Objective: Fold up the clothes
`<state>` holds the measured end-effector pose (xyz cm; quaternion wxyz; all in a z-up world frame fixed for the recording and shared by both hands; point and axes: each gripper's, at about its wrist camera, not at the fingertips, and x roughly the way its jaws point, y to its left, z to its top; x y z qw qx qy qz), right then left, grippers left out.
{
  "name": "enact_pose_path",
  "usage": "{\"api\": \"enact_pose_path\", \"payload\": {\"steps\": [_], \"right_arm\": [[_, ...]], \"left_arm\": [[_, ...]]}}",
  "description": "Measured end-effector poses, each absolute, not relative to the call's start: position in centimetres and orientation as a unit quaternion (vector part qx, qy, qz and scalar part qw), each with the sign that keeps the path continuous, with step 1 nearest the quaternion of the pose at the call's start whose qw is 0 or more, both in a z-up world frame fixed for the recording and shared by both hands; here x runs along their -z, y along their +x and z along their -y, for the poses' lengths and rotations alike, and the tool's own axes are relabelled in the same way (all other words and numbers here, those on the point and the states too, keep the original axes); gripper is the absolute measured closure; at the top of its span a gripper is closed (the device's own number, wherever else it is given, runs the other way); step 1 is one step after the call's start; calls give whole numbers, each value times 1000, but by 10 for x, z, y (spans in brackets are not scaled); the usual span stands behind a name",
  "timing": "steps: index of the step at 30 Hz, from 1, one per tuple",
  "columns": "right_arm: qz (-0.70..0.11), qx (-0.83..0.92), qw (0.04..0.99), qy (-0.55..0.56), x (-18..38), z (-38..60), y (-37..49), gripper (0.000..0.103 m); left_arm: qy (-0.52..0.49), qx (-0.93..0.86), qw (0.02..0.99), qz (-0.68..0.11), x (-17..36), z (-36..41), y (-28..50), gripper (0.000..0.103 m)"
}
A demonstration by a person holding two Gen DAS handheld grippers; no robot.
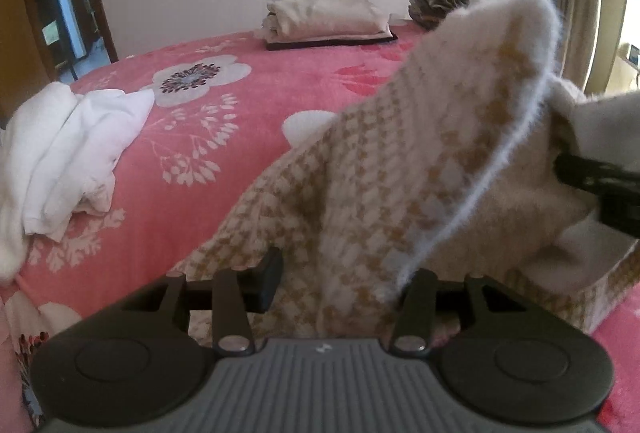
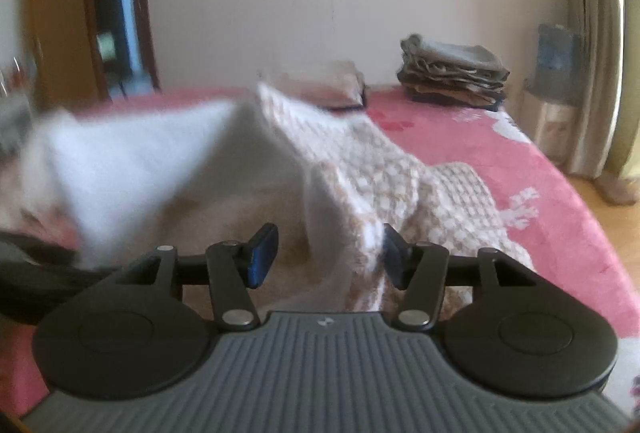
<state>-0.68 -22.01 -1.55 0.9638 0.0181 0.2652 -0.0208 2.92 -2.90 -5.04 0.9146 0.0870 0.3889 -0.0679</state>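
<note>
a cream and tan houndstooth sweater [image 1: 360, 185] lies heaped on the near part of a pink floral bedspread [image 1: 224, 101], one fuzzy-edged fold lifted high toward the upper right of the left wrist view. the left gripper [image 1: 340, 281] sits low over the knit with its fingers apart; cloth lies between them and drapes over the right finger, hiding its pad, and the left pad stands clear of the fabric, so nothing is pinched here. at the right edge of that view a dark gripper part pokes into the pale inside of the garment. in the right wrist view the right gripper [image 2: 326, 257] also has its fingers apart, a fold of the same sweater [image 2: 384, 169] hanging down between them and brushing the right pad, while the left pad is free; the left half of this view is smeared with motion blur. on the bedspread to the left lies a crumpled white garment [image 1: 64, 161]. far back against the wall sit a folded beige stack [image 1: 324, 19] on a dark mat, and a stack of grey-brown folded clothes [image 2: 452, 73] nearer the curtain [image 2: 596, 41].
</note>
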Motion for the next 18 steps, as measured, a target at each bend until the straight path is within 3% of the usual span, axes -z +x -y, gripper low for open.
{"api": "enact_pose_path", "payload": {"steps": [5,7,9,12,18], "right_arm": [[-290,70,954,27,34,238,15,52],[-290,77,953,34,35,245,17,59],[-290,91,952,25,34,248,17,83],[-277,120,953,15,26,256,11,89],[-197,187,962,-24,-14,273,-21,93]], "left_arm": [[132,73,916,-371,58,36,22,52],[148,71,918,-361,60,37,17,65],[154,66,919,-357,60,35,16,76],[149,53,926,-344,49,26,10,85],[147,14,953,-264,1,-3,-9,87]]}}
